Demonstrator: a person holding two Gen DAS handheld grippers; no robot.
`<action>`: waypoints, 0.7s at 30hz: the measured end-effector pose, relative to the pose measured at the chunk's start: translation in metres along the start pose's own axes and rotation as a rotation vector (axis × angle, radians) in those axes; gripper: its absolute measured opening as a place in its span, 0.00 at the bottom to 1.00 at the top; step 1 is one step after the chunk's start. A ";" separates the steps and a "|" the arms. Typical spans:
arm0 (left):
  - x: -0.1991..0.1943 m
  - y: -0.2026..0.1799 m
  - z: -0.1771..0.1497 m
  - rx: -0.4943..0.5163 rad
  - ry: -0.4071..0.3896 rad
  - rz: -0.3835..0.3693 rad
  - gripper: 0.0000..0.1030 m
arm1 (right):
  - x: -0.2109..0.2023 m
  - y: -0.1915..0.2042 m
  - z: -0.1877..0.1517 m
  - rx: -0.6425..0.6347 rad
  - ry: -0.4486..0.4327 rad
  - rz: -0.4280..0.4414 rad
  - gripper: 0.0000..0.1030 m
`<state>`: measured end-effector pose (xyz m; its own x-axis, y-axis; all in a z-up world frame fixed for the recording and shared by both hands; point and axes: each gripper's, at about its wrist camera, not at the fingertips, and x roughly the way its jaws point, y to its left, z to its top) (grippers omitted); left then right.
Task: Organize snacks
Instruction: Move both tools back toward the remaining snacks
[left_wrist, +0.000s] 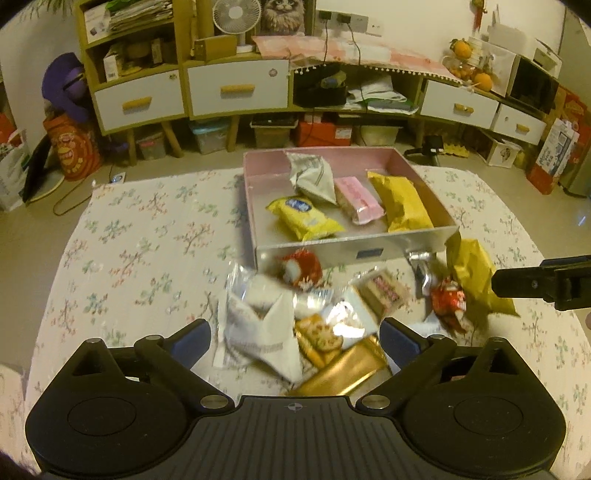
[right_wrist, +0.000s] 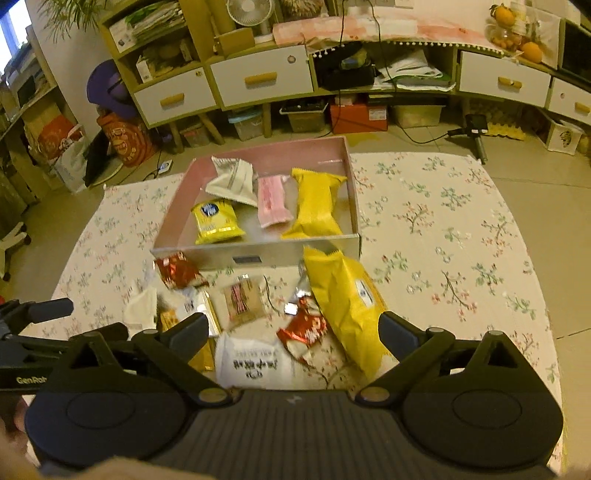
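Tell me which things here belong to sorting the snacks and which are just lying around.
Part of the job:
pink box
snacks already in it, like the pink bar
loose packets on the cloth, like the big yellow bag and red wrapper

Just lying about:
desk fan
oranges
drawers
floor bins
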<state>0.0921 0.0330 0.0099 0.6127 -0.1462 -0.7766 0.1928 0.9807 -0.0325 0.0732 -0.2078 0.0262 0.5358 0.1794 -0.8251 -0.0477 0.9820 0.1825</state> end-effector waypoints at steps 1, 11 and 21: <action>0.000 0.000 -0.004 -0.003 0.004 0.000 0.96 | 0.001 -0.001 -0.003 -0.002 0.001 -0.003 0.96; 0.023 0.006 -0.043 0.013 0.063 -0.021 0.96 | 0.015 -0.007 -0.035 -0.090 0.027 0.004 0.97; 0.044 -0.005 -0.069 0.135 0.078 -0.075 0.93 | 0.036 -0.014 -0.053 -0.182 0.064 0.019 0.97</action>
<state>0.0648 0.0308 -0.0676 0.5327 -0.2024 -0.8217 0.3397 0.9405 -0.0115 0.0485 -0.2118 -0.0338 0.4787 0.1956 -0.8559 -0.2121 0.9718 0.1034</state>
